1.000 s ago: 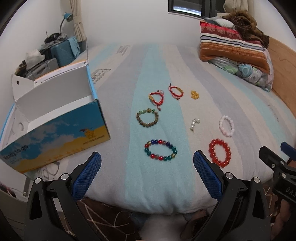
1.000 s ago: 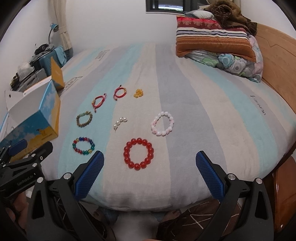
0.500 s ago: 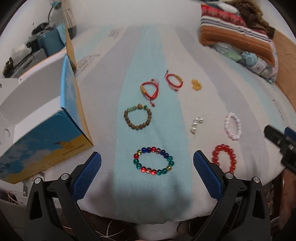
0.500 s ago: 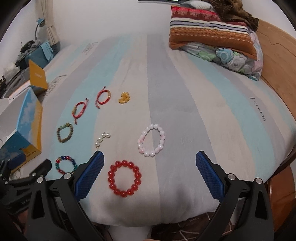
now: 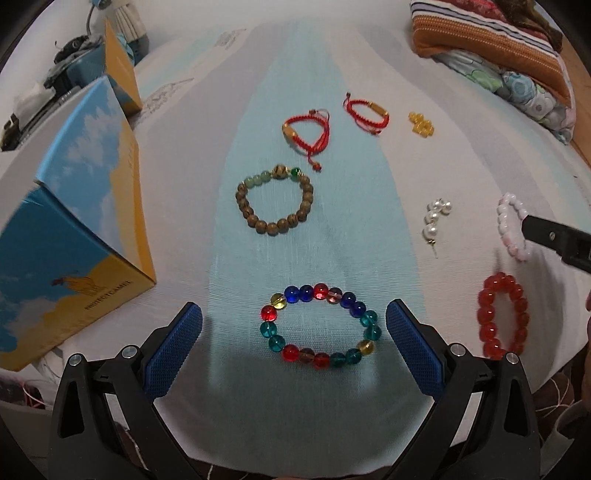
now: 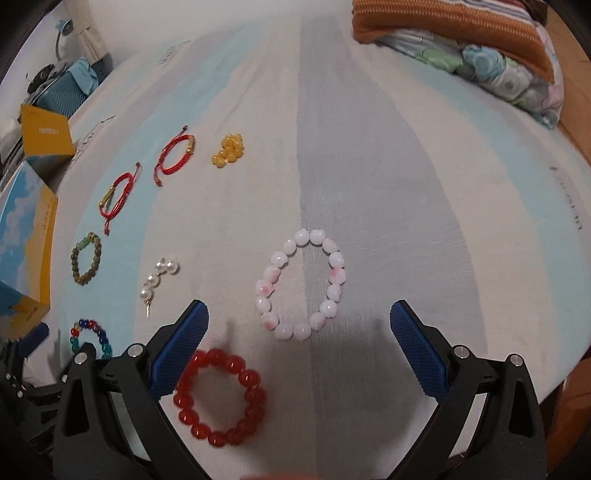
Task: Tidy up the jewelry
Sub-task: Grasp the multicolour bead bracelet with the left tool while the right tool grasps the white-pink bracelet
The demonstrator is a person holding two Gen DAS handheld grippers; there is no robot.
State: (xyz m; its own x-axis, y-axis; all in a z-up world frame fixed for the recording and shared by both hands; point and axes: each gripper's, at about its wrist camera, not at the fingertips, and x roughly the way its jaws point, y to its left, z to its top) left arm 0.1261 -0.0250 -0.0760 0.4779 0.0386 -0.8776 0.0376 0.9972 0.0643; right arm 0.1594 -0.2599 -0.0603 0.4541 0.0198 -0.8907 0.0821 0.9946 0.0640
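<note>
Left gripper (image 5: 293,334) is held wide open, nothing gripped; the multicoloured glass-bead bracelet (image 5: 319,326) is framed between its blue-padded fingers (image 5: 173,349), lying flat on the striped pale-blue and grey bedsheet (image 5: 314,240). Right gripper (image 6: 299,338) is likewise spread wide and empty; the pale pink bead bracelet (image 6: 301,284) is seen ahead, between its fingers, and the red bead bracelet (image 6: 221,397) lies just beside the left-hand pad. Further up the sheet are laid a brown wooden-bead bracelet (image 5: 275,199), two red cord bracelets with gold tubes (image 5: 308,129), a small cluster of yellow beads (image 5: 421,123) and a pearl earring piece (image 5: 436,219). The blue-and-yellow cardboard box (image 5: 74,236) is shown large and near only in the left wrist view; in the right wrist view only its edge is seen at far left. The pink bracelet is partly hidden by the right gripper's tip in the left view, but shown whole in the right view. Folded striped bedding (image 6: 450,29) is visible at top right of both views.
</note>
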